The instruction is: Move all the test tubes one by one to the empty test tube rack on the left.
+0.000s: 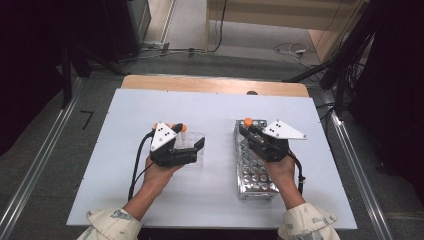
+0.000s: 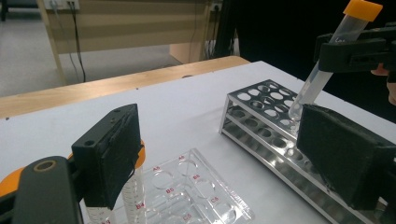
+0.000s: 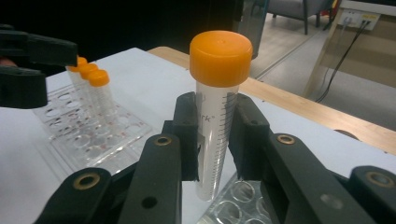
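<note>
The right gripper (image 3: 215, 140) clamps an orange-capped tube (image 3: 218, 112) upright above the metal rack (image 1: 252, 165), seemingly for lowering into a hole; the left gripper (image 2: 224, 158), jaws apart, waits by the clear rack (image 2: 196, 191), where other tubes (image 3: 91, 88) stand.

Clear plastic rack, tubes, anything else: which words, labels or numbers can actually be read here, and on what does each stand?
"B4", "B5", "B6", "C5", "C6": red well labels on the clear plastic rack, left gripper view; the others are blurred.
"rk": end of a printed word on the orange-capped tube in the right hand-held gripper; the rest is hidden.
Scale marks on that tube: figures too small to read.
</note>
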`<action>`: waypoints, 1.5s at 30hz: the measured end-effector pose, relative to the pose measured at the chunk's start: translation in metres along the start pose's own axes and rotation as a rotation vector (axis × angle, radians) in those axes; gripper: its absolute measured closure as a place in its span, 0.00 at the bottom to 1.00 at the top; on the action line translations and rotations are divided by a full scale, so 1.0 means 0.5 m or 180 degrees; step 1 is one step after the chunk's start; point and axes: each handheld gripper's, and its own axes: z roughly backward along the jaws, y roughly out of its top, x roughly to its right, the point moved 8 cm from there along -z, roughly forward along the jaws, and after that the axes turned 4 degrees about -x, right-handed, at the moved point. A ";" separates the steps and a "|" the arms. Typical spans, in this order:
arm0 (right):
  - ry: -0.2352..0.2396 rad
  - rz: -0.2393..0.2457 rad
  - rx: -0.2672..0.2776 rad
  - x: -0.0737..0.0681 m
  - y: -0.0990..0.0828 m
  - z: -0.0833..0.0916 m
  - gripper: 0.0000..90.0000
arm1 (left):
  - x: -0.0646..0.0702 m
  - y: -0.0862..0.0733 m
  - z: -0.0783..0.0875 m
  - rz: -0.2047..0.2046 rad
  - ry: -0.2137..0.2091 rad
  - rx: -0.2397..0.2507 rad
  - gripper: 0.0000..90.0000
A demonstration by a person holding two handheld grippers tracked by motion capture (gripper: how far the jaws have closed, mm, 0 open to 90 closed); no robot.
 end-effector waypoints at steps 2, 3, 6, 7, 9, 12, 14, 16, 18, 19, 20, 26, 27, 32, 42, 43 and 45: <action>0.0023 0.0014 -0.0008 -0.008 -0.001 -0.003 0.80 | 0.000 0.000 0.001 0.0001 0.0004 0.0003 0.15; 0.0032 0.0019 -0.0020 -0.011 -0.002 -0.004 0.80 | 0.000 0.001 0.001 0.0001 0.0003 0.0011 0.16; 0.0083 0.0027 -0.0064 -0.024 -0.007 -0.011 0.80 | 0.001 0.003 0.003 -0.0001 0.0004 0.0024 0.16; 0.0100 0.0042 -0.0078 -0.030 -0.009 -0.014 0.80 | 0.001 0.004 0.004 -0.0009 0.0000 0.0027 0.17; 0.0137 0.0066 -0.0088 -0.039 -0.010 -0.018 0.80 | 0.005 0.007 0.006 -0.0011 -0.0013 0.0045 0.17; 0.0179 0.0086 -0.0103 -0.052 -0.010 -0.022 0.80 | 0.011 0.012 0.010 -0.0025 -0.0046 0.0069 0.18; 0.0205 0.0114 -0.0119 -0.060 -0.011 -0.024 0.80 | 0.016 0.014 0.011 -0.0039 -0.0071 0.0089 0.19; 0.0244 0.0119 -0.0141 -0.070 -0.014 -0.028 0.80 | 0.021 0.015 0.013 -0.0053 -0.0098 0.0096 0.20; 0.0286 0.0119 -0.0180 -0.081 -0.018 -0.034 0.80 | 0.029 0.018 0.015 -0.0073 -0.0139 0.0107 0.22; 0.0308 0.0141 -0.0195 -0.086 -0.019 -0.037 0.80 | 0.032 0.019 0.015 -0.0074 -0.0160 0.0116 0.22; 0.0322 0.0141 -0.0209 -0.091 -0.021 -0.038 0.80 | 0.037 0.021 0.017 -0.0092 -0.0182 0.0107 0.23; 0.0421 0.0208 -0.0283 -0.121 -0.026 -0.048 0.80 | 0.065 0.028 0.023 -0.0147 -0.0367 0.0134 0.32; 0.0455 0.0223 -0.0298 -0.129 -0.027 -0.050 0.80 | 0.068 0.028 0.023 -0.0159 -0.0386 0.0129 0.34; 0.0552 0.0326 -0.0361 -0.158 -0.033 -0.057 0.80 | 0.083 0.025 0.022 -0.0242 -0.0508 0.0103 0.47; 0.0642 0.0366 -0.0367 -0.182 -0.032 -0.058 0.80 | 0.099 0.018 0.020 -0.0331 -0.0644 0.0048 0.64; 0.0649 0.0374 -0.0371 -0.184 -0.032 -0.058 0.80 | 0.100 0.018 0.020 -0.0335 -0.0652 0.0047 0.65; 0.0660 0.0381 -0.0371 -0.186 -0.032 -0.058 0.80 | 0.101 0.017 0.020 -0.0337 -0.0655 0.0042 0.67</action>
